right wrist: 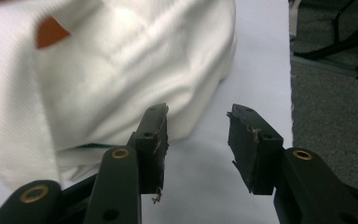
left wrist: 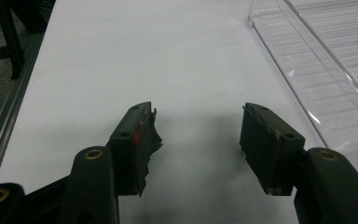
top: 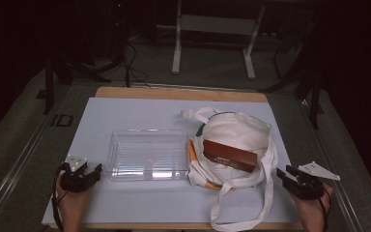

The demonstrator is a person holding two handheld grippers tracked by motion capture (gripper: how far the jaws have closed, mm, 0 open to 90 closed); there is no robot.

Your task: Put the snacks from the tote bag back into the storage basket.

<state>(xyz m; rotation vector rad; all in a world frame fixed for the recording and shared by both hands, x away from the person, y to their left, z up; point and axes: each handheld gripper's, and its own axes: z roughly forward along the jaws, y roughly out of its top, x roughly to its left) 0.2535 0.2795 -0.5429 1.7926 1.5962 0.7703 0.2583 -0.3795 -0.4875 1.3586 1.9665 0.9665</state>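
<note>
The brown box (top: 230, 155) is lying on the white tote bag (top: 244, 133) at about three o'clock on the table (top: 140, 113) — its long axis running from ten toward four o'clock, its label too small to read. The clear tray (top: 147, 154) beside the bag is sitting empty. The left gripper (left wrist: 198, 135) and right gripper (right wrist: 196, 135) are both gaping with nothing between their jaws — at seven and five o'clock.

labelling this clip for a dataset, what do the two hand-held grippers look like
Both are black, two-jawed tools. The left hand-held gripper and the right hand-held gripper each carry a grey three-cornered plate on top and trail a thin black cable. Up close, the jaws have brass-ringed screw holes and worn, ragged black pads; the left one shows a small red mark.
</note>
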